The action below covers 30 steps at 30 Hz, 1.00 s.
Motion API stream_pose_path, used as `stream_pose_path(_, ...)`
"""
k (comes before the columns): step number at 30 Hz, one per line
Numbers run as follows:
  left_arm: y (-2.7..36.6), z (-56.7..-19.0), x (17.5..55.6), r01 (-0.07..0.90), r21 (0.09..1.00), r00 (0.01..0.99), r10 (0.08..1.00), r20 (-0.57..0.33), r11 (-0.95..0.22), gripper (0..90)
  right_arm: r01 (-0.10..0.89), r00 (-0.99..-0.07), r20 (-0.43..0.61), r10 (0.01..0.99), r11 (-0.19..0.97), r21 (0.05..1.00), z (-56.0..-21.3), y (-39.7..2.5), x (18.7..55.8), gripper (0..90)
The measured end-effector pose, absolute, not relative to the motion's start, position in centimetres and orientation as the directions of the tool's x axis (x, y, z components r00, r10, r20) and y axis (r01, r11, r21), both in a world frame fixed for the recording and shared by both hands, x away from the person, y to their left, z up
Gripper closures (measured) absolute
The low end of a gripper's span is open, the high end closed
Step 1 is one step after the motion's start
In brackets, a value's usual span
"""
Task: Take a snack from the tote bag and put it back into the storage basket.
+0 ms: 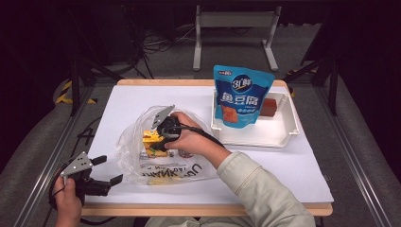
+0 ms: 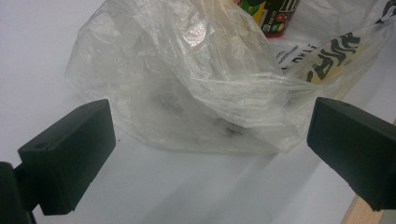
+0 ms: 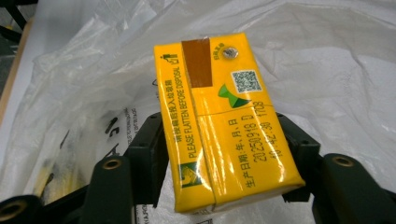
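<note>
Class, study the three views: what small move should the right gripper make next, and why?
Probably lift the yellow carton up out of the plastic bag. The right gripper is shut on its sides inside the bag's mouth, while the left gripper hangs open beside the bag, holding nothing.

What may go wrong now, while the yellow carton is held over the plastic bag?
1. The right tool grips the glossy yellow carton near its lower end only, so it might tilt or slip out.
2. The left tool is open and does not hold the plastic bag. The loose bag may shift or be dragged along with the carton.
3. Crumpled film lies close around the right tool and could catch on it.
</note>
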<state>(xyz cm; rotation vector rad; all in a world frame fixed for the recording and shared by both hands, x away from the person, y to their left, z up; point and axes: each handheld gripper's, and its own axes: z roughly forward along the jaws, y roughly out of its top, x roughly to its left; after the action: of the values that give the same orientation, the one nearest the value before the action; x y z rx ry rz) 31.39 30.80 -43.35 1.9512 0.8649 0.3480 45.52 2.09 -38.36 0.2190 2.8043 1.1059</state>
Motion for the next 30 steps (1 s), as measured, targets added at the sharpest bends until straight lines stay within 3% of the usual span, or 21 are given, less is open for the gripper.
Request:
stream_pose_path(3, 30.9, -43.3, 31.4, 0.428, 0.849, 0.710, 0.697, -0.104, -0.310, 1.5, 0.080, -0.984, -0.067, 0.168, 0.737, 0.671, -38.5, 2.3, 45.5, 47.2)
stream_pose_path(5, 30.9, -43.3, 31.4, 0.428, 0.849, 0.711, 0.696, -0.104, -0.310, 1.5, 0.079, -0.985, -0.063, 0.159, 0.746, 0.661, -38.3, 2.3, 45.5, 53.0)
stream_pose_path(19, 31.0, -43.3, 31.4, 0.430, 0.850, 0.707, 0.700, -0.107, -0.304, 1.5, 0.040, -0.988, -0.085, 0.129, 0.746, 0.665, -37.5, 2.6, 44.7, 54.5)
stream_pose_path(30, 30.9, -43.3, 31.4, 0.429, 0.851, 0.709, 0.697, -0.109, -0.304, 1.5, 0.008, -0.988, -0.106, 0.116, 0.709, 0.705, -34.9, 2.0, 44.1, 54.4)
